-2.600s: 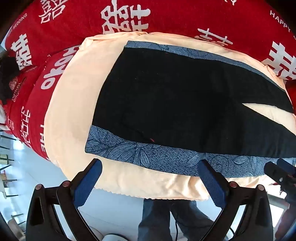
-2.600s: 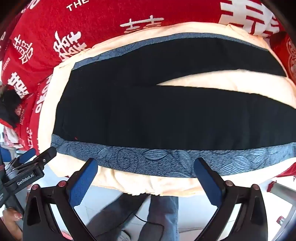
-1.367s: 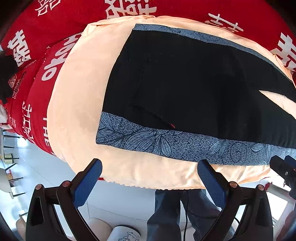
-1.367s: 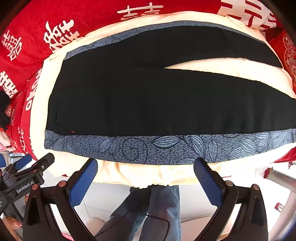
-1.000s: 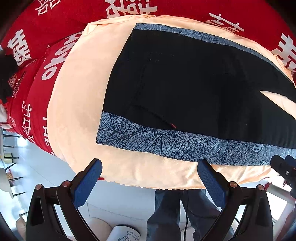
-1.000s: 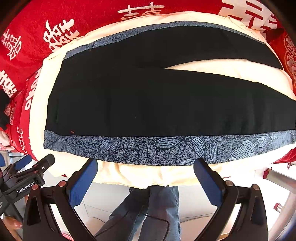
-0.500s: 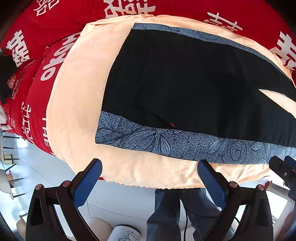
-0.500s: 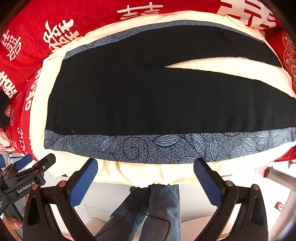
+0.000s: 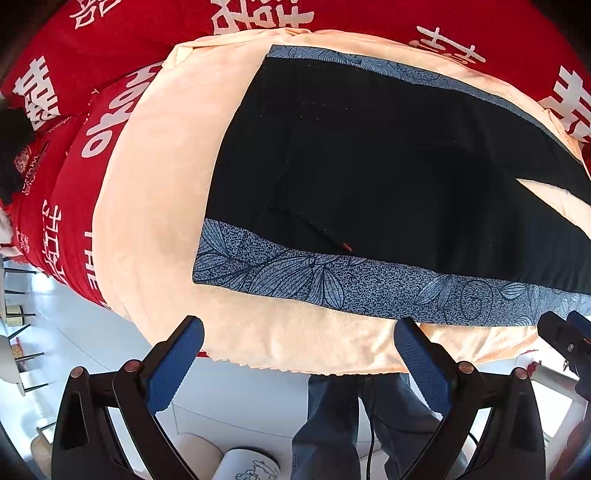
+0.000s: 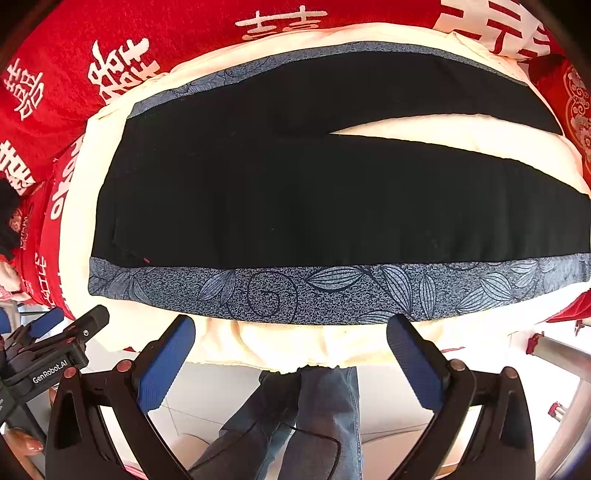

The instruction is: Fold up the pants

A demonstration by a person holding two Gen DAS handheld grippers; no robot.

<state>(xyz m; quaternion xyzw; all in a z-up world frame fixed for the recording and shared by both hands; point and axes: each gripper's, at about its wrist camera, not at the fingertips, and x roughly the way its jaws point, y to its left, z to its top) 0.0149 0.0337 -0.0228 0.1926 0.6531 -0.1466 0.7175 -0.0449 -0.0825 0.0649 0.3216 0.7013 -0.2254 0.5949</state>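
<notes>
Both tongs hang with fingers spread wide and gripping nothing: the left tongs (image 9: 298, 345) and the right tongs (image 10: 291, 341). Just ahead of them, black pants (image 10: 314, 199) lie flat on a cream towel (image 9: 155, 192) over the red-covered tabletop (image 9: 147, 33), their blue patterned side band (image 10: 332, 291) nearest the fingertips.

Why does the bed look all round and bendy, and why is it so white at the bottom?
Both wrist views use fisheye lenses, so the black pants with blue leaf-print stripes and peach blanket curve. In both, the bright floor glares white. Each open claw stays sharp.
</notes>
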